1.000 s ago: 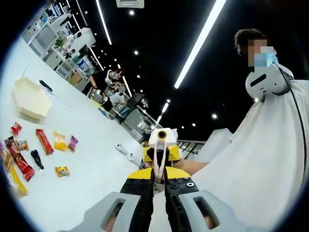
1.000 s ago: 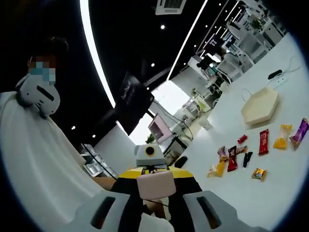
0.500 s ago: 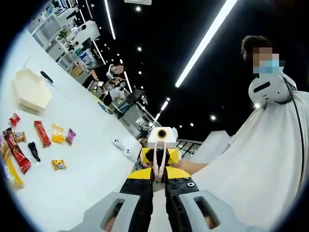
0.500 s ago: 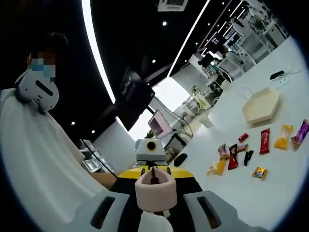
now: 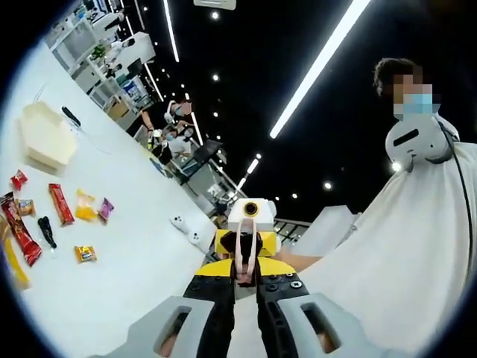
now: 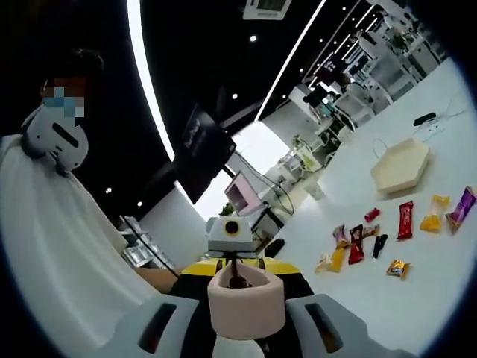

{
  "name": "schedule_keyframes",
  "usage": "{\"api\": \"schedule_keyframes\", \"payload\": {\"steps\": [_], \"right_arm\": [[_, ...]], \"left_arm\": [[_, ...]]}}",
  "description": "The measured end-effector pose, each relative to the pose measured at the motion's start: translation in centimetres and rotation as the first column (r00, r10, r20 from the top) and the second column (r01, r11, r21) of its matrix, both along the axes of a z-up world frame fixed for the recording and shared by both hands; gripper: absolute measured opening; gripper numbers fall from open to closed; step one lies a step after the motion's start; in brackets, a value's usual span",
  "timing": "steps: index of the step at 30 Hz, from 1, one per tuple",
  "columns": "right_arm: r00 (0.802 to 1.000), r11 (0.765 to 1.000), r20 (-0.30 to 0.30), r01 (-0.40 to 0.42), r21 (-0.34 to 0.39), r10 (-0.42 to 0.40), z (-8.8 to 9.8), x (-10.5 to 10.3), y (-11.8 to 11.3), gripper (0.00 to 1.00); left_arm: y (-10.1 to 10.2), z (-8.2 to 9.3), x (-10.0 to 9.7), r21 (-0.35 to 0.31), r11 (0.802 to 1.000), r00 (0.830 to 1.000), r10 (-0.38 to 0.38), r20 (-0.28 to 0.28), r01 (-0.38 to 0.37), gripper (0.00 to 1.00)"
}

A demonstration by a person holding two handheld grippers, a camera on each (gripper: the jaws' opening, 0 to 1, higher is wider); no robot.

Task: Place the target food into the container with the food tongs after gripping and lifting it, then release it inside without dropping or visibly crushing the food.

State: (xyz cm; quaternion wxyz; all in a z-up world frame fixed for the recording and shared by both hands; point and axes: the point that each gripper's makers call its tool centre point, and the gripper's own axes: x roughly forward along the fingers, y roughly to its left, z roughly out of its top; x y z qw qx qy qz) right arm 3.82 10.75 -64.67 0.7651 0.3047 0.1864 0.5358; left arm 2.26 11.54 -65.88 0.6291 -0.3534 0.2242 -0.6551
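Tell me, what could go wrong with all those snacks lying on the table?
The snack packets lie close together on the white table, so the pink tongs might nudge a neighbour when picking one. The beige container sits apart from the snacks, so a loosely held packet could drop on the way. Both grippers are far from the table, tilted, which may make aiming harder.

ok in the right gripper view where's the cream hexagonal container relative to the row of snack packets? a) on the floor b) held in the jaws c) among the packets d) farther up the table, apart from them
d: the cream container sits on the white table, beyond the snack packets with bare table between them.
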Motion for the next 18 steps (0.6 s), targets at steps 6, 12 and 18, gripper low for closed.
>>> {"api": "schedule_keyframes", "payload": {"steps": [6, 12, 18], "right_arm": [[1.000, 1.000, -0.010, 0.001, 0.012, 0.000, 0.1, 0.2, 0.0, 0.19], [1.000, 1.000, -0.017, -0.023, 0.013, 0.023, 0.1, 0.4, 0.5, 0.20], [0.999, 0.999, -0.034, -0.040, 0.037, 0.041, 0.3, 0.4, 1.1, 0.21]], "left_arm": [[-0.1, 0.0, 0.1, -0.007, 1.000, 1.000, 0.007, -0.002, -0.007, 0.06], [0.1, 0.2, 0.4, -0.005, 1.000, 1.000, 0.015, 0.005, -0.015, 0.06], [-0.1, 0.2, 0.3, -0.005, 1.000, 1.000, 0.017, 0.006, -0.017, 0.06]]}}
